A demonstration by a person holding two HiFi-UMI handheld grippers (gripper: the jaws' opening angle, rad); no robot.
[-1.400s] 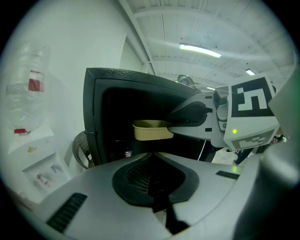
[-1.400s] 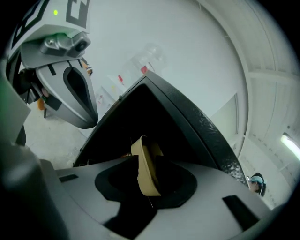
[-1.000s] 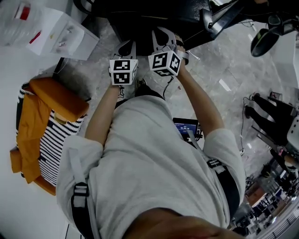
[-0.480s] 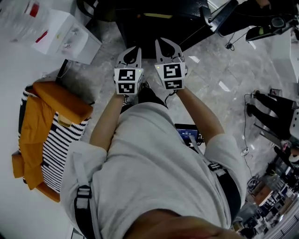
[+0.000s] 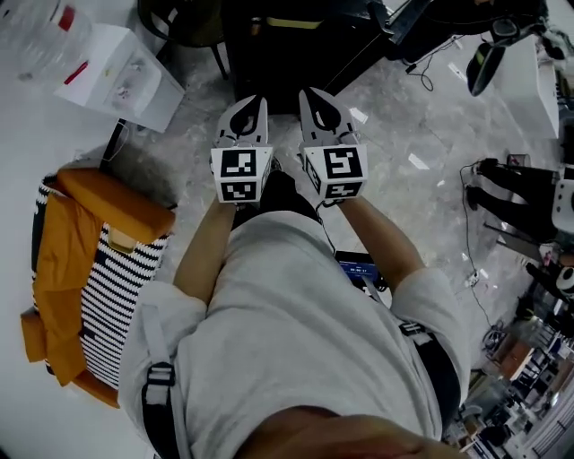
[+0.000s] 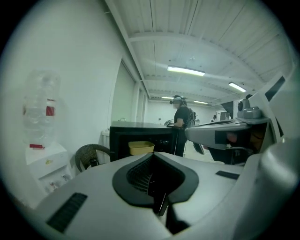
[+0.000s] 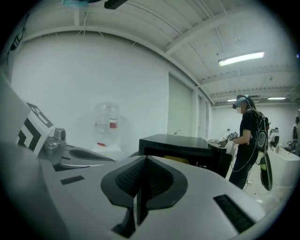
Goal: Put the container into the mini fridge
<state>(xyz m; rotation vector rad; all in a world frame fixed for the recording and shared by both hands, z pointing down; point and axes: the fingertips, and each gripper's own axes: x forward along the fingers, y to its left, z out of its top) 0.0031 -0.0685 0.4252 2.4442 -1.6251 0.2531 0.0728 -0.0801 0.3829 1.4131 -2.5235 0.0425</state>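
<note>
The black mini fridge [image 5: 269,45] stands open on the floor ahead of me. A yellow container [image 6: 141,147] sits inside it; in the right gripper view the container [image 7: 177,160] is only a yellow sliver, and in the head view the container [image 5: 291,22] is a yellow strip. My left gripper [image 5: 254,100] and right gripper [image 5: 314,94] are held side by side, pointing at the fridge and short of it. The left gripper [image 6: 153,164] is shut with nothing in it. So is the right gripper [image 7: 142,180].
A white water dispenser [image 5: 121,76] with a clear bottle stands left of the fridge, a wicker chair [image 6: 91,157] between them. An orange jacket lies on a striped seat [image 5: 90,224] at my left. Another person [image 7: 248,136] stands beyond the fridge. Cables trail over the marble floor [image 5: 421,134].
Both grippers have moved forward toward the fridge and now sit level side by side. The right gripper's marker cube has rolled from tilted to square.
</note>
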